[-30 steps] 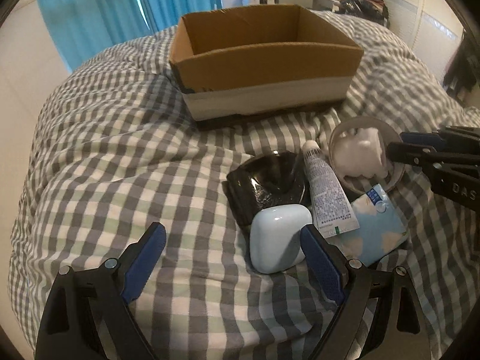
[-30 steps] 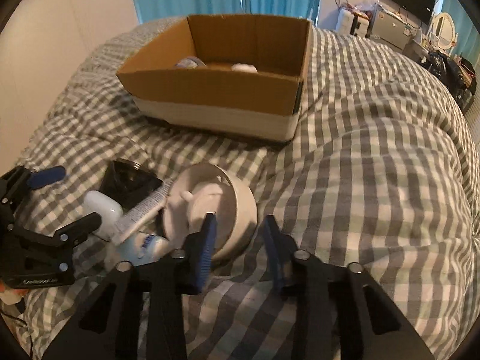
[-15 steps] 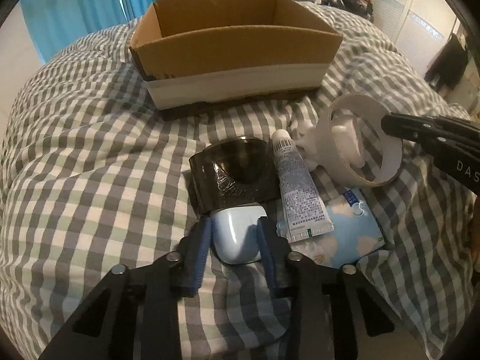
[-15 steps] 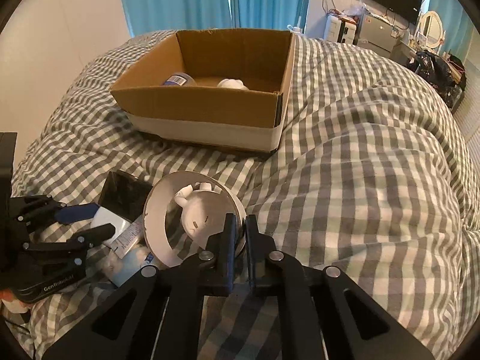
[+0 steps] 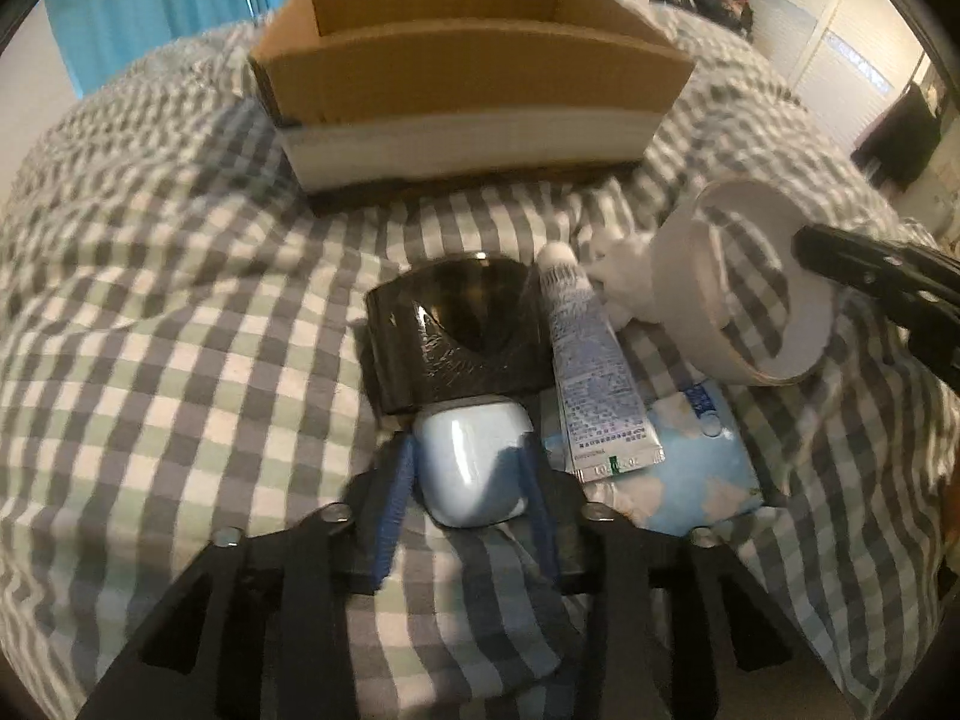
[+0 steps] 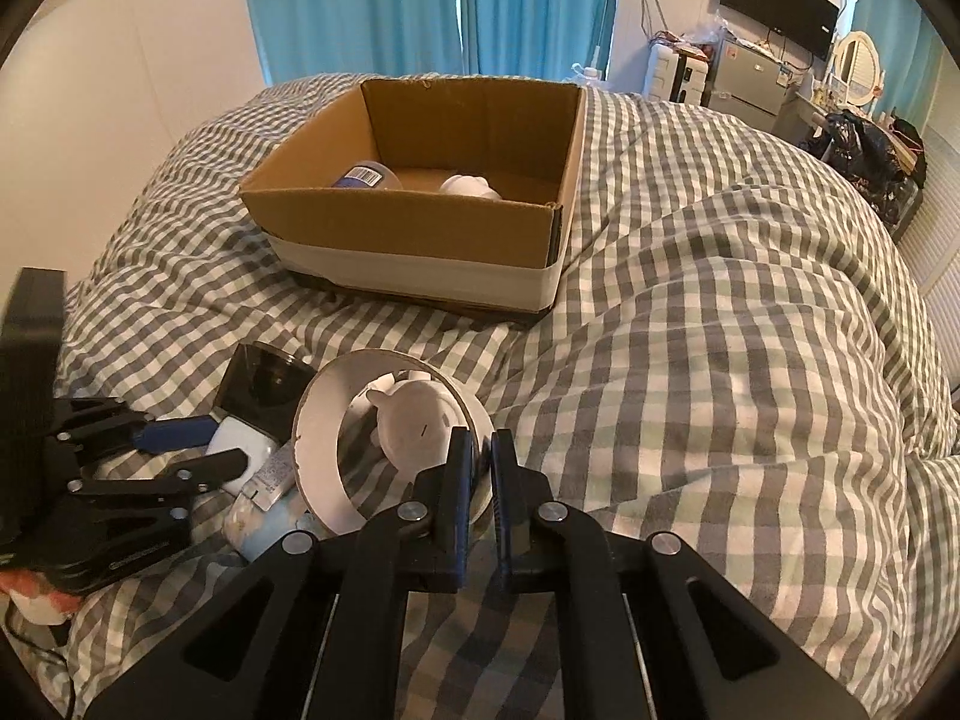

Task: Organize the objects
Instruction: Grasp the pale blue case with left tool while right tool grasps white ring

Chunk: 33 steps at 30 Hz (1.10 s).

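In the left wrist view the left gripper [image 5: 468,468] sits at the lower centre of the frame, its blue-padded fingers [image 5: 393,498] pressed against both sides of a pale blue case [image 5: 471,468]. Just above the case lies a black pouch [image 5: 456,330], touching it. To the right of the pouch a tube [image 5: 591,360] lies lengthwise, its crimped end resting on a light blue packet [image 5: 702,474]. At the right of the frame a white tape roll [image 5: 702,300] stands tilted, with the black tips of the right gripper at its far rim. A white figurine [image 5: 624,279] shows between the tube's cap and the roll. The cardboard box [image 5: 474,84] fills the upper centre, resting on the checked bedspread [image 5: 180,330].

In the right wrist view the right gripper [image 6: 477,468] is at the lower centre, its fingers [image 6: 459,480] nearly together and clamped on the near wall of the tape roll [image 6: 327,480]. The figurine [image 6: 414,426] is seen through the roll's opening. The left gripper [image 6: 198,450] comes in from the left edge around the case [image 6: 243,441], with the pouch [image 6: 264,384] just above and the tube [image 6: 273,474] and packet [image 6: 270,525] below it. The box [image 6: 420,252] sits in the upper centre of the frame; inside it lie a blue jar [image 6: 366,177] with a barcode label and a white object [image 6: 471,186]. The bedspread [image 6: 720,360] covers the right half.
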Available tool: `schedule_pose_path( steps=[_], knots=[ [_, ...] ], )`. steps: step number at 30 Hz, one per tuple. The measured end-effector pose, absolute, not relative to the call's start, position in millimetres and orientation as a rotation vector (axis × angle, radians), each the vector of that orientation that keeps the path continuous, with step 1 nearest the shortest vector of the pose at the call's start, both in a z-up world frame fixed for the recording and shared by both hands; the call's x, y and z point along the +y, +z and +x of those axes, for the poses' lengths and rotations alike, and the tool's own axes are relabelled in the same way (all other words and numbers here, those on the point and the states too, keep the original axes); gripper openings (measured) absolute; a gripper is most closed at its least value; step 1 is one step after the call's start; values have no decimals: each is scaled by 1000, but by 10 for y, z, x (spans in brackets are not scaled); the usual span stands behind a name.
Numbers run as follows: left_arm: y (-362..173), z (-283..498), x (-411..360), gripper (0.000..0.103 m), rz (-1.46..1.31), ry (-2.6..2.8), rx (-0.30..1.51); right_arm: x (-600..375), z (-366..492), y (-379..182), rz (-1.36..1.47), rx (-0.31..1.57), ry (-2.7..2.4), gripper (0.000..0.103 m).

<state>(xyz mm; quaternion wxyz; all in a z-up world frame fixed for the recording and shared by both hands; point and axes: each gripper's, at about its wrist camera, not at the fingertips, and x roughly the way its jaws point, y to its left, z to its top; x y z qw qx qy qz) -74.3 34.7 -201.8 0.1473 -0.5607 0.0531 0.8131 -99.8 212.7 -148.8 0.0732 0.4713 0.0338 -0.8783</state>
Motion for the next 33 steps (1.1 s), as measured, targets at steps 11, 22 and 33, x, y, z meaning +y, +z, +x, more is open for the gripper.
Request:
schedule_pose_path(
  steps=[11,22,33],
  knots=[
    [-2101,-746,506,39,-1607,2322,244,2138,-988,-1526,1418,77,-2633,7],
    [-1696,-536,398,28,-1481,2469,233,2120,-849,-1338,1354,82,-2666,6],
    [-1165,-347,244,27,-1330,2578,213,2012,-622,-986,1247,127,-2709,6]
  ],
)
